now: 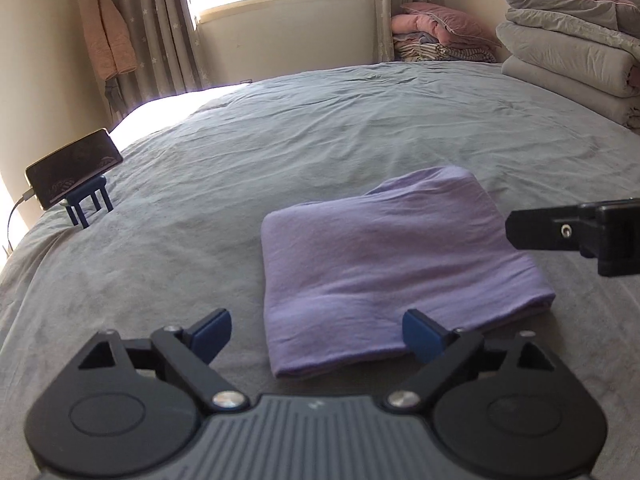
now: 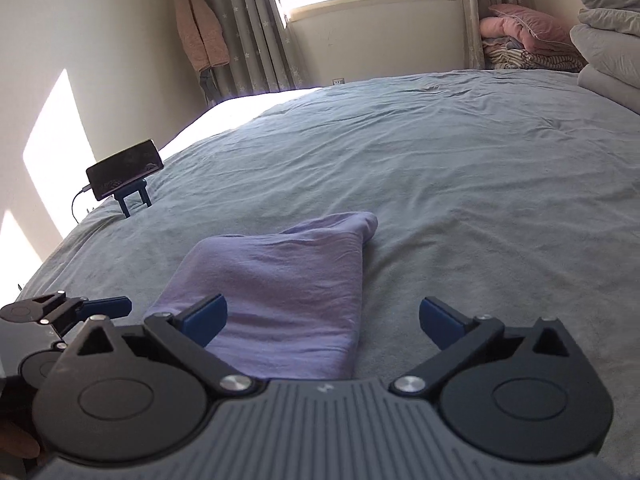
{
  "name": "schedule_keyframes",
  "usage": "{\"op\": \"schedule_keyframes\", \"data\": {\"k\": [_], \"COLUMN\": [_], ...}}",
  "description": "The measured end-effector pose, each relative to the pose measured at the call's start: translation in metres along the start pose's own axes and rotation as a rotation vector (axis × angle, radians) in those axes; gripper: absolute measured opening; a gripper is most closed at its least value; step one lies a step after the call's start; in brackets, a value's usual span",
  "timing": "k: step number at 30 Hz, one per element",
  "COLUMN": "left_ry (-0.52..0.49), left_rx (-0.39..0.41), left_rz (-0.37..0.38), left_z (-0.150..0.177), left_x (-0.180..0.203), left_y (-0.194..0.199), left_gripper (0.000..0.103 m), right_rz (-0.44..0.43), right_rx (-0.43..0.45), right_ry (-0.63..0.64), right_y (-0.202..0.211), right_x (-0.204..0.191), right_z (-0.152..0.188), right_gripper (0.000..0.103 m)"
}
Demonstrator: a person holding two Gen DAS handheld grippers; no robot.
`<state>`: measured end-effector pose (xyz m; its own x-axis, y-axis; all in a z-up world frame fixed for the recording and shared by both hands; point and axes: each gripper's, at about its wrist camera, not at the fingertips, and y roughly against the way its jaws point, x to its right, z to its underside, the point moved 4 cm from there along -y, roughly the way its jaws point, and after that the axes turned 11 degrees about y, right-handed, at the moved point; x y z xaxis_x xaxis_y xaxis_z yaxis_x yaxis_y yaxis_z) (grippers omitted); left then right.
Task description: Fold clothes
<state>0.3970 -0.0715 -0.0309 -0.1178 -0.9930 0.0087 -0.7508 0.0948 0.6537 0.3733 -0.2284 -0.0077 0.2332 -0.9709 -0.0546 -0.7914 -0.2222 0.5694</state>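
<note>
A folded lilac garment (image 1: pixel 396 264) lies flat on the grey bed cover (image 1: pixel 320 128). My left gripper (image 1: pixel 316 336) hovers over its near edge, jaws wide open, blue pads clear of the cloth. In the right wrist view the same garment (image 2: pixel 280 292) lies ahead and to the left. My right gripper (image 2: pixel 322 322) stands open above the garment's right edge, nothing between its fingers. Part of the right gripper (image 1: pixel 576 232) shows at the right edge of the left wrist view. The left gripper (image 2: pixel 80 310) shows at the lower left of the right wrist view.
A phone (image 1: pixel 74 168) leans on a small blue stand near the bed's left edge, with a cable. Folded grey quilts (image 1: pixel 572 52) are stacked at the far right. Pink and striped bedding (image 1: pixel 444 36) is piled in the far corner under the window.
</note>
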Motion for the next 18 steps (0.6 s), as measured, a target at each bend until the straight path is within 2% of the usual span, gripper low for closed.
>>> {"op": "schedule_keyframes", "data": {"k": [2, 5, 8, 10, 14, 18], "left_ry": [0.031, 0.068, 0.104, 0.125, 0.088, 0.063], "left_rx": [-0.035, -0.093, -0.159, -0.183, -0.187, -0.235], "left_rz": [-0.023, -0.027, -0.019, -0.015, -0.068, -0.073], "left_z": [0.0, 0.003, 0.01, 0.015, 0.028, 0.039], "left_x": [0.004, 0.007, 0.007, 0.007, 0.013, 0.016], "left_y": [0.001, 0.009, 0.02, 0.026, 0.04, 0.036], "left_gripper": [0.102, 0.102, 0.103, 0.103, 0.103, 0.103], "right_rz": [0.033, 0.066, 0.05, 0.028, 0.1, 0.091], "right_rx": [-0.039, -0.099, -0.156, -0.162, -0.163, -0.233], "right_ry": [0.018, 0.031, 0.014, 0.006, 0.013, 0.049], "right_y": [0.001, 0.006, 0.016, 0.028, 0.041, 0.034], "right_x": [-0.002, -0.006, -0.011, -0.014, -0.013, -0.006], "right_z": [-0.002, -0.003, -0.001, 0.002, 0.02, 0.031], "right_gripper": [0.103, 0.103, 0.103, 0.103, 0.103, 0.103]}}
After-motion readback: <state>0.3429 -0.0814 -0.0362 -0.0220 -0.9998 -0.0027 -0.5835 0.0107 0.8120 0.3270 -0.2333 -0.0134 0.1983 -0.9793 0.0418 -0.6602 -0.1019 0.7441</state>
